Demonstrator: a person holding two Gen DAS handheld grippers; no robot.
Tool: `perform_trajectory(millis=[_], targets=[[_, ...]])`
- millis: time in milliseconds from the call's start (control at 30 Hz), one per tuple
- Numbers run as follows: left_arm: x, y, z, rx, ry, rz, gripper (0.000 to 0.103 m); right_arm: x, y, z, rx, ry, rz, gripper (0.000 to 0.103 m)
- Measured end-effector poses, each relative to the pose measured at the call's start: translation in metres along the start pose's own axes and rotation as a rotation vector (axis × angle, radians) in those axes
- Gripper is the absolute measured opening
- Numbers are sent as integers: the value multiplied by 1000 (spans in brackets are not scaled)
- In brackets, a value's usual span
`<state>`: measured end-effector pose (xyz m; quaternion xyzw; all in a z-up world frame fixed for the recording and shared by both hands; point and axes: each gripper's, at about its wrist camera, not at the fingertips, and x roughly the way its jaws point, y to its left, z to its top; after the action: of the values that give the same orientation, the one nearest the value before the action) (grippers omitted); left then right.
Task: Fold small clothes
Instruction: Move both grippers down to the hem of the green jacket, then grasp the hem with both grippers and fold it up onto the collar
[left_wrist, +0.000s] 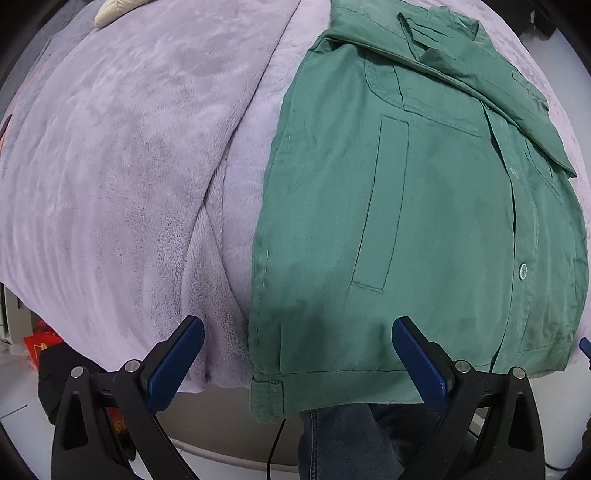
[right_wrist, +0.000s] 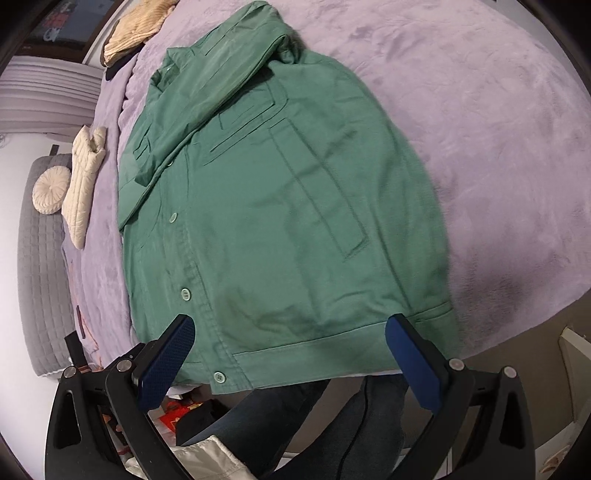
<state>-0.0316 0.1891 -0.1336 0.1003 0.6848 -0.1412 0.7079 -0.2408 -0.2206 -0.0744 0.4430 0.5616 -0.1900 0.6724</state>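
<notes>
One green twill jacket (left_wrist: 424, 206), plush lilac blanket (left_wrist: 122, 177)

Green jacket's (left_wrist: 424, 221) right side cut off.

Both views are evenly lit by soft indoor light, moderately bright, with no glare. The fisheye lens bends straight lines strongly toward the edges, and a black ring closes off each frame's corners. A soft shadow darkens the green jacket (left_wrist: 424, 221) at lower centre of the left view, and another falls on the purple blanket (right_wrist: 498, 280) at right of the right view. The jacket's right edge there looks slightly blurred; elsewhere focus is sharp.
</notes>
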Motion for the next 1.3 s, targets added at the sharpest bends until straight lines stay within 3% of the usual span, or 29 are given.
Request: perform_trajectory(millis=[100,233,467,667,800,833,900,933,967,1000,1033,1067,1300], targets=[[8,6,-8,-28,-5,7,102,-7,-22,6,2,-23,-61,103],[23,16,-16,-72,34,-62,102,-3,-54,13,33,-8,-70,103],[34,2,-22,-37,42,-62,102,32,-66,4,43,115,33,103],[39,-9,-38,17,67,-92,102,37,-50,-10,1,131,204,103],[42,-14,-49,7,83,-122,102,44,-64,-17,98,130,264,103],[41,-15,-51,5,84,-130,101,46,-66,-19,127,127,281,103],[37,-18,-62,20,76,-111,88,46,-68,-25,178,106,313,102],[34,-17,-69,32,72,-101,79,45,-68,-27,193,92,323,97],[30,-18,-76,46,68,-96,50,44,-66,-29,205,81,323,80],[28,-17,-79,59,76,-102,40,43,-66,-30,214,79,319,65],[23,-14,-81,68,70,-101,32,43,-65,-31,224,81,306,23],[18,-12,-82,72,67,-130,23,42,-62,-31,227,84,306,6],[-18,6,-70,2,61,-357,18,12,-31,-17,188,14,508,6]])
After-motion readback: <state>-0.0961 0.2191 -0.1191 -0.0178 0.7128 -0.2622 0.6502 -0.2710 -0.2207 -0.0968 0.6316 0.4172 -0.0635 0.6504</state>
